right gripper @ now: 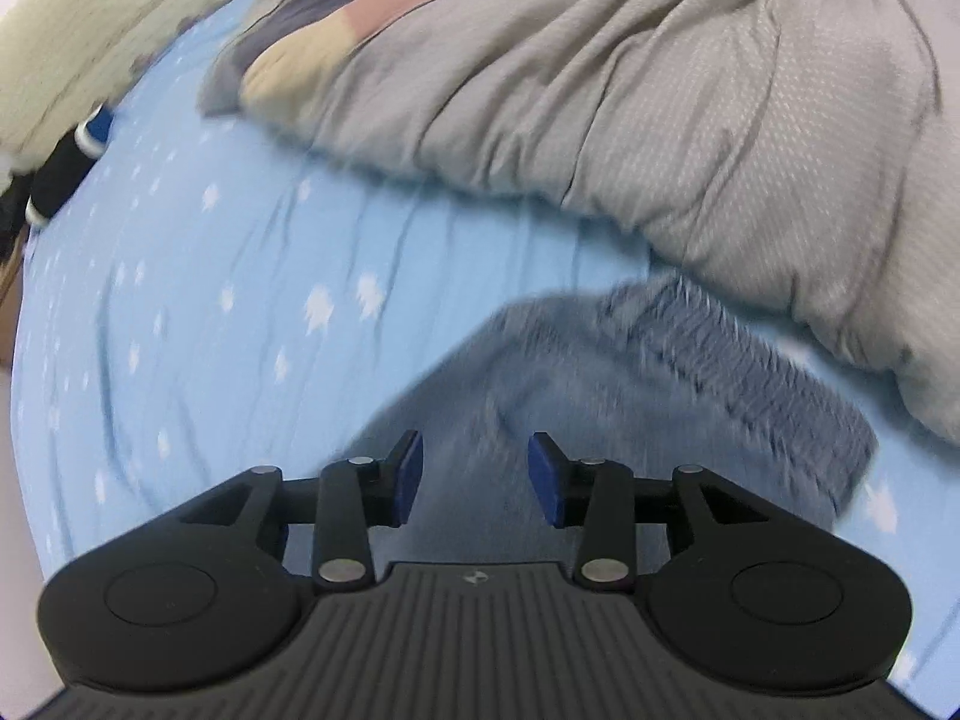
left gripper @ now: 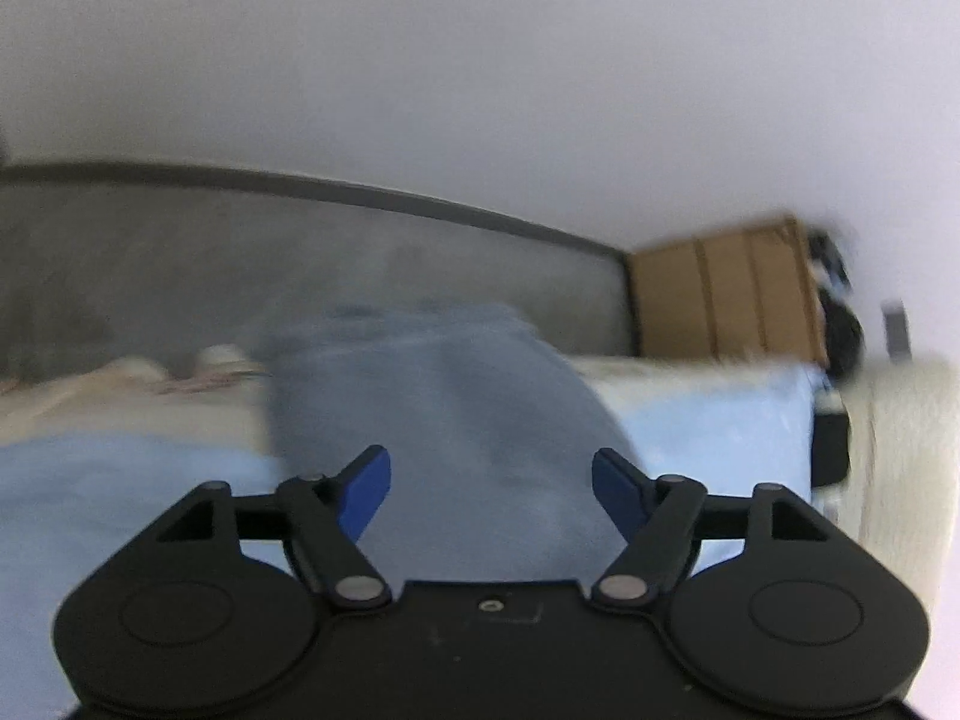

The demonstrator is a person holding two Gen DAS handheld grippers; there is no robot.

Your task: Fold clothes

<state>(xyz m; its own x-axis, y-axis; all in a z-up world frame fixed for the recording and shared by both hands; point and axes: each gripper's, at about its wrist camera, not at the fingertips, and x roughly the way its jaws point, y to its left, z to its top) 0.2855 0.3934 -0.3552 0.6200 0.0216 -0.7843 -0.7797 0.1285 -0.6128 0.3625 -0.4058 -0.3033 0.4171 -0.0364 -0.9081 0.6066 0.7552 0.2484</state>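
Two black grippers with blue finger pads stand over a bed covered in a light blue sheet with white star prints (right gripper: 198, 276), both with jaws apart and holding nothing. The left gripper (left gripper: 491, 480) is spread wide; the right gripper (right gripper: 475, 468) stands at a narrower gap. The garment to be folded, a pair of faded blue denim jeans (right gripper: 630, 384), lies on the sheet at the centre and lower right of the right wrist view, its ribbed waistband toward the right, directly ahead of the right gripper's pads. In the left wrist view the same jeans (left gripper: 444, 420) run up the middle of the frame between the open fingers (the picture is blurred, and contact cannot be told). A rumpled grey textured quilt (right gripper: 690, 108) fills the upper right of the right view, its edge lying just beside the waistband. A cream blanket (right gripper: 90, 18) sits at the upper left, with a black-and-blue object (right gripper: 66, 168) at the left edge. In the left view, a grey padded headboard (left gripper: 240, 264) crosses the middle, with a brown cardboard box (left gripper: 726, 294) at the right.
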